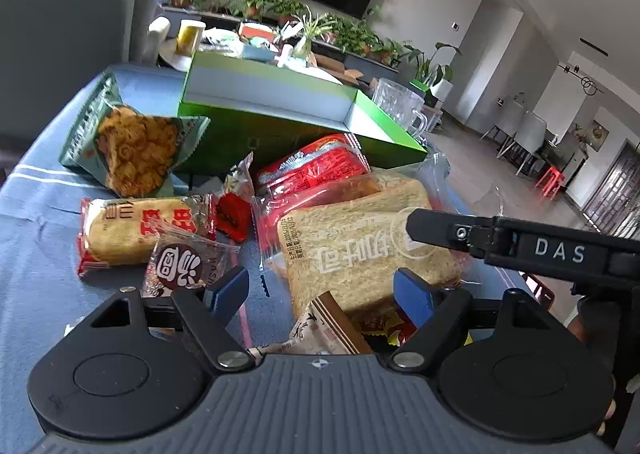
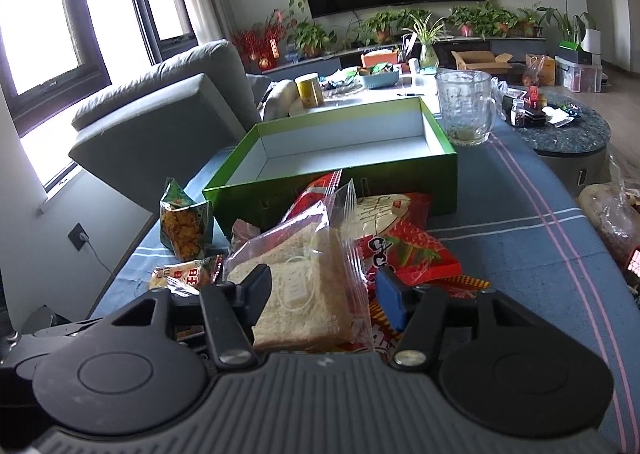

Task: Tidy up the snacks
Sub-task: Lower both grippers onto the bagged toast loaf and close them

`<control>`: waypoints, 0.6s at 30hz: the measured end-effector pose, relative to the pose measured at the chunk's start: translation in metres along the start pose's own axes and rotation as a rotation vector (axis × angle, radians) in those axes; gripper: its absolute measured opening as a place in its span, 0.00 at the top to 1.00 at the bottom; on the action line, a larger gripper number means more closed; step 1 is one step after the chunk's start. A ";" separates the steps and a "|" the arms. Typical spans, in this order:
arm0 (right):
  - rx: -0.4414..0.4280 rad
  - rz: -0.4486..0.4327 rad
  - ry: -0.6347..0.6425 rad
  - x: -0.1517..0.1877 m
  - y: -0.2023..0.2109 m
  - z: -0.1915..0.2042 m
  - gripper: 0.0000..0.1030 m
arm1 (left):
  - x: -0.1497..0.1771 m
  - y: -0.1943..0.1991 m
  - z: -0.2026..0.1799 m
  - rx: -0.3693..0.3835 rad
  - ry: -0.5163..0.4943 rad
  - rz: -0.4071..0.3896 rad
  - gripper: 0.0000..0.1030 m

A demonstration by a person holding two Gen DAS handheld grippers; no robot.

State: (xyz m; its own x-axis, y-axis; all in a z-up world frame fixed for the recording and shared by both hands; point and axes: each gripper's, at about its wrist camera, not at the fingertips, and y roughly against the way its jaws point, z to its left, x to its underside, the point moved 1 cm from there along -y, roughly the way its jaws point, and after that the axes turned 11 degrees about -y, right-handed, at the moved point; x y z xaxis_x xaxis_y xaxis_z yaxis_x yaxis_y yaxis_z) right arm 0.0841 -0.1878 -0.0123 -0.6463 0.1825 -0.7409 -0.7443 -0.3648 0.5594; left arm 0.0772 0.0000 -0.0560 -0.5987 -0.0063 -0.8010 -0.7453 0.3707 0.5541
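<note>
A pile of snacks lies on the blue tablecloth in front of an open green box (image 1: 280, 126) (image 2: 340, 178), whose inside shows nothing in it. A wrapped bread slice (image 1: 360, 250) (image 2: 308, 294) lies on the pile. My right gripper (image 2: 324, 290) is wide open with its fingers either side of the bread; its finger (image 1: 460, 232) shows over the bread in the left wrist view. My left gripper (image 1: 320, 294) is open above the pile's near edge, holding nothing. Other snacks: a green chip bag (image 1: 132, 142) (image 2: 184, 226), a red-wrapped cake (image 1: 136, 230), a red packet (image 1: 316, 166), a strawberry packet (image 2: 408, 250).
A glass mug (image 2: 464, 110) (image 1: 400, 102) stands right of the box. A grey sofa (image 2: 160, 110) is at the left. A cluttered coffee table (image 2: 360, 82) lies beyond the box. A bagged item (image 2: 612, 214) sits at the right table edge.
</note>
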 end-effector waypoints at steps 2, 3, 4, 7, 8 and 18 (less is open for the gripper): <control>0.002 0.013 0.006 -0.001 -0.004 0.001 0.08 | 0.000 -0.004 0.003 0.020 0.013 0.008 0.26; 0.003 0.018 0.012 -0.001 -0.006 0.001 0.08 | -0.001 -0.006 0.004 0.033 0.019 0.014 0.26; 0.003 0.023 0.018 -0.001 -0.007 0.002 0.08 | -0.001 -0.009 0.005 0.044 0.022 0.019 0.26; 0.006 0.046 0.036 -0.002 -0.012 0.002 0.08 | 0.000 -0.017 0.006 0.088 0.027 0.035 0.26; 0.003 0.052 0.043 -0.002 -0.013 0.002 0.08 | 0.000 -0.020 0.006 0.100 0.026 0.034 0.26; 0.012 0.019 0.078 -0.007 -0.002 0.005 0.08 | -0.012 0.000 -0.008 0.130 -0.016 -0.049 0.32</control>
State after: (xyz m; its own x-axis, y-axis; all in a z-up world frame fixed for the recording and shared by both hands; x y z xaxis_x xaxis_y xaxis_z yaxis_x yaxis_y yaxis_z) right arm 0.0892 -0.1836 -0.0069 -0.6458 0.1034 -0.7565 -0.7341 -0.3565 0.5780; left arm 0.0820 -0.0071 -0.0450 -0.5570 -0.0124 -0.8304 -0.7284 0.4877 0.4812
